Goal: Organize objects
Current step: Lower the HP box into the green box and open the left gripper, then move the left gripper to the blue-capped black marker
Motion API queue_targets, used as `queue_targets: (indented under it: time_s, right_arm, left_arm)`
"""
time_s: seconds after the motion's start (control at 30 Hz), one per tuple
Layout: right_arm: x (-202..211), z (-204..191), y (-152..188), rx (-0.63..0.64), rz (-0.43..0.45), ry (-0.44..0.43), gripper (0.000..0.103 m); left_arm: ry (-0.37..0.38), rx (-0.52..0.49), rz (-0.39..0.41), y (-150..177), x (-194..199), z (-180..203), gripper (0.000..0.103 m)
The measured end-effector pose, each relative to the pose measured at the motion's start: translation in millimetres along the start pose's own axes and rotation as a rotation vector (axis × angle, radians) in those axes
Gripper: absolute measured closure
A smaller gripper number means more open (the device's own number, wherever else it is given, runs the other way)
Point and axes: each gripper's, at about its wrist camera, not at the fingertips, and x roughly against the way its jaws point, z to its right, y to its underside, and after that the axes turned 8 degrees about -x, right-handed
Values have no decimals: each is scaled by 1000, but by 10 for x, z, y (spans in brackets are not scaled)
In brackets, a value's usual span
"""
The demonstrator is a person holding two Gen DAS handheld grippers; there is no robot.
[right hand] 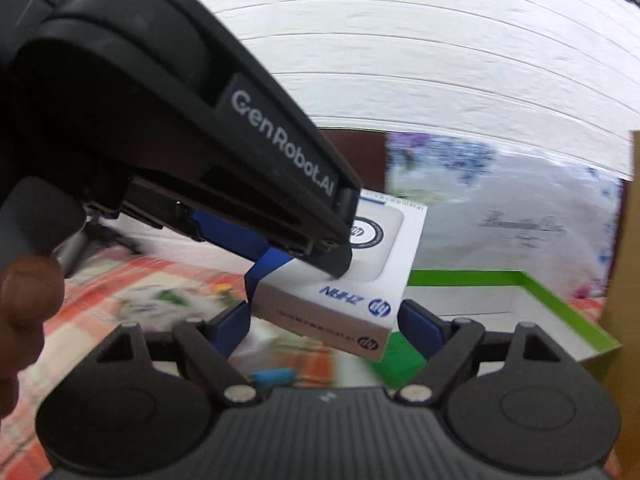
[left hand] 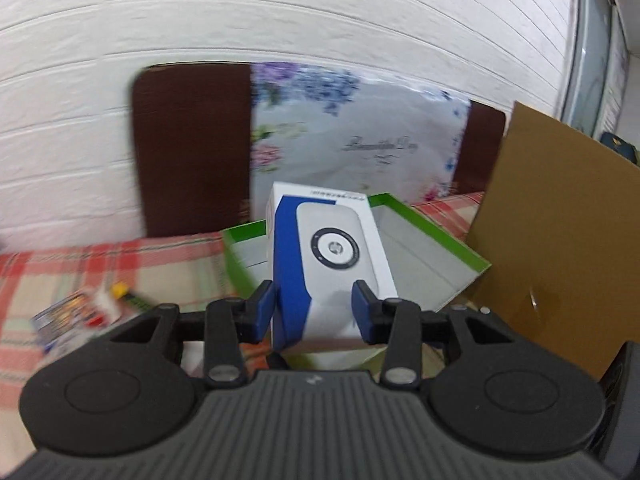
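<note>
- Pads of the left gripper [left hand: 314, 308] pinch the blue-and-white HP product box [left hand: 328, 256], held up in the air.
- Right gripper [right hand: 324, 332] stands spread and empty, just beneath that box.
- Beyond both, a green-rimmed open box [left hand: 432, 224] rests on the red plaid tablecloth [left hand: 80, 264].
- Right of it leans a cardboard sheet [left hand: 560, 208].
- Farther back, a dark chair back [left hand: 192, 152], floral cloth [left hand: 352, 132], white panelled wall [left hand: 280, 12].

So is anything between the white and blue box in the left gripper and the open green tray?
Nothing visible blocks it. The white and blue box, held in the left gripper, hangs by the green tray, whose pale inside looks bare. The right gripper sits open under the box's corner, and the cardboard sheet stands beside the tray.
</note>
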Motion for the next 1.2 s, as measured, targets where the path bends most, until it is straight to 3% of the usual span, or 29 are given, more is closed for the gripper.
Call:
queue_targets:
  time_s: [0.07, 0.13, 0.27, 0.4, 0.7, 0.8, 0.87, 1.0, 1.1, 1.13, 1.17, 1.2]
  right_arm:
    - [-224, 179, -8, 40, -42, 73, 2]
    - [-351, 380, 33, 35, -90, 137, 8]
    - [-233, 615, 114, -79, -67, 135, 8]
    - [-257, 439, 109, -118, -52, 118, 11]
    - [-7, 186, -29, -123, -28, 92, 11]
    - [-28, 183, -169, -47, 29, 149, 11]
    - [-109, 321, -302, -40, 30, 202, 10]
    - [-557, 854, -459, -128, -84, 259, 9]
    - [-1011, 1166, -460, -218, -248, 196, 1]
    - [-1079, 1159, -488, -222, -255, 172, 4]
    - [-1113, 1117, -533, -234, -279, 111, 16]
    - [-1118, 1059, -581, -253, -284, 33, 21]
  left_arm:
    - [-34, 0, -30, -94, -213, 64, 50]
    - [-56, 25, -58, -130, -327, 38, 50]
    - [-76, 61, -81, 4, -289, -46, 44]
    - [-115, 72, -140, 130, -274, -81, 43]
    - [-217, 65, -180, 380, 92, -169, 35]
    - [-218, 88, -194, 463, 212, -238, 35]
    - [-218, 97, -190, 505, 307, -274, 35]
    - [-236, 107, -175, 551, 466, -342, 35]
    - [-260, 133, -175, 564, 518, -408, 35]
    - [-263, 147, -179, 567, 518, -428, 35]
    - [-262, 160, -182, 568, 516, -453, 35]
    - [-263, 169, -185, 567, 512, -471, 35]
